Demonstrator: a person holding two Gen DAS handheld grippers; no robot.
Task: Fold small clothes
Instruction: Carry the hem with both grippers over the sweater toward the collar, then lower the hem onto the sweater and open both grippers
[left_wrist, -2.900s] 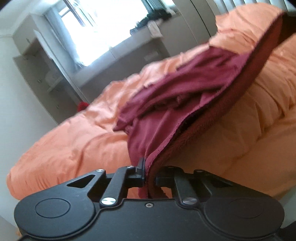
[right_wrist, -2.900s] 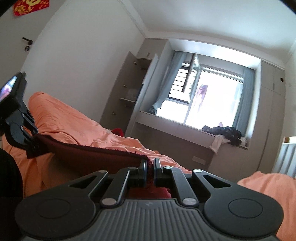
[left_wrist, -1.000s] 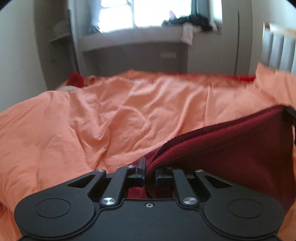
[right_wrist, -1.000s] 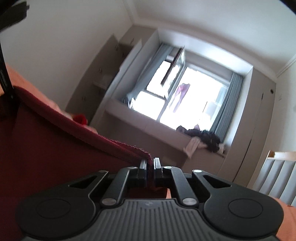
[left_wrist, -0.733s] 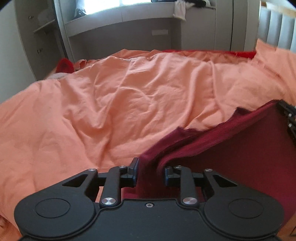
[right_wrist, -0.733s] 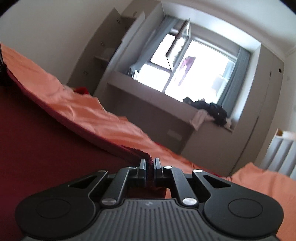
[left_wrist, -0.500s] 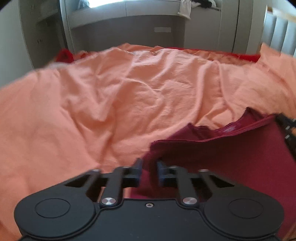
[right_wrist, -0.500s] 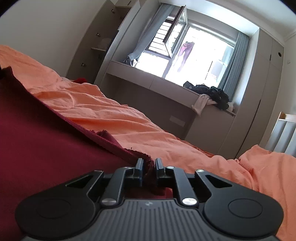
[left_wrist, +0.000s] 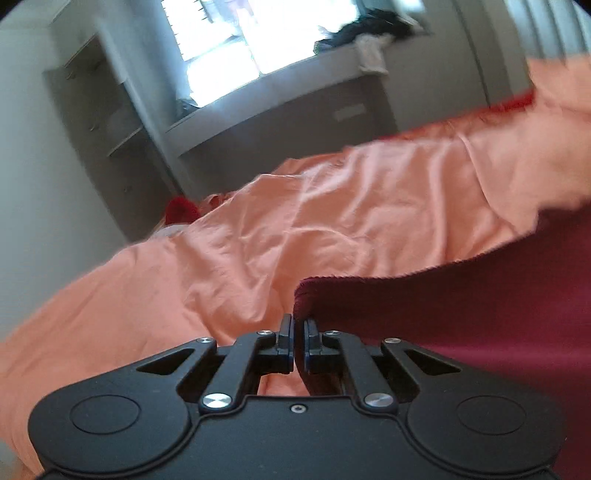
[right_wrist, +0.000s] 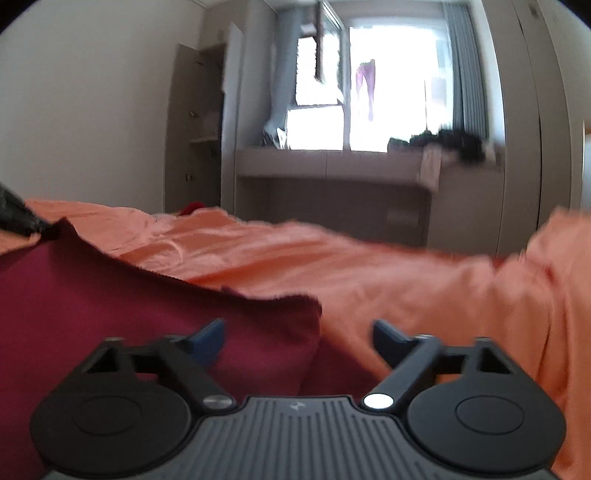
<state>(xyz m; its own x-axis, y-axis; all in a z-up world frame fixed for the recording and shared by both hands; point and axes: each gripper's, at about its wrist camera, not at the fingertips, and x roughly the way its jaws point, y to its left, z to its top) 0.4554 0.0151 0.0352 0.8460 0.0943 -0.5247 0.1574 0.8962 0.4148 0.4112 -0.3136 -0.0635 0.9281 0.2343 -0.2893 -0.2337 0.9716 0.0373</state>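
While no writing reads | left tongs (left_wrist: 299, 334) pinch maroon garment (left_wrist: 480, 317) | right tongs (right_wrist: 298, 338) wide over it

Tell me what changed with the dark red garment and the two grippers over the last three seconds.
The dark red garment, held up off the orange bedding earlier, has been brought down and laid on it. The right gripper has opened and let its corner go. The left gripper stays shut on its corner, as before.
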